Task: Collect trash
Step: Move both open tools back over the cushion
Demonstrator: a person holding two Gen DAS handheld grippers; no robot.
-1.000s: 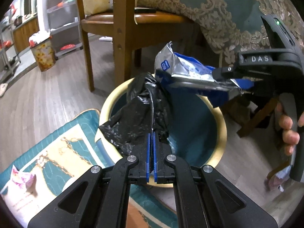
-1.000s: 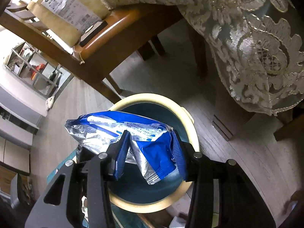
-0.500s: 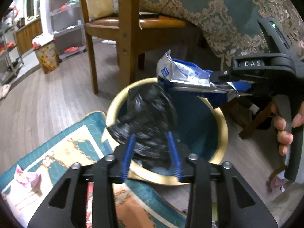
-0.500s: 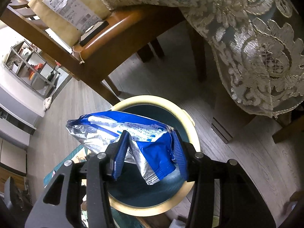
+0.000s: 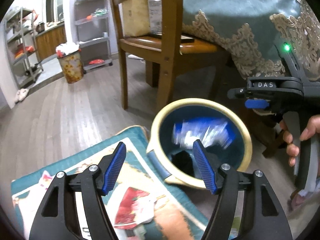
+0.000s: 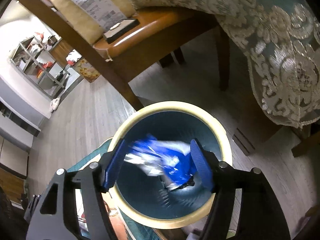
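From the left wrist view, the left gripper (image 5: 159, 167) pointed steeply down over the edge of a patterned rug (image 5: 96, 160); its blue-padded jaws were opening, spread wide with nothing between them; at about two o'clock from its fingertips stood the round bin (image 5: 158, 126) with a cream rim and dark blue inside; a blue and silver snack wrapper (image 5: 202, 135), blurred, lay inside the bin's mouth, and a black plastic bag (image 5: 183, 161) sat deeper, toward six o'clock of the opening; at three o'clock the right gripper (image 5: 252, 100) was held level above the bin, a person's hand (image 5: 296, 140) curled round its handle; a red and white wrapper (image 5: 134, 208) lay on the rug at six o'clock.

From the right wrist view, the right gripper (image 6: 157, 165) aimed down into the bin (image 6: 222, 136); its jaws were opening, the pads apart from the blurred snack wrapper (image 6: 160, 158) seen between them inside the bin; a wooden chair (image 6: 144, 38) stood at twelve o'clock.
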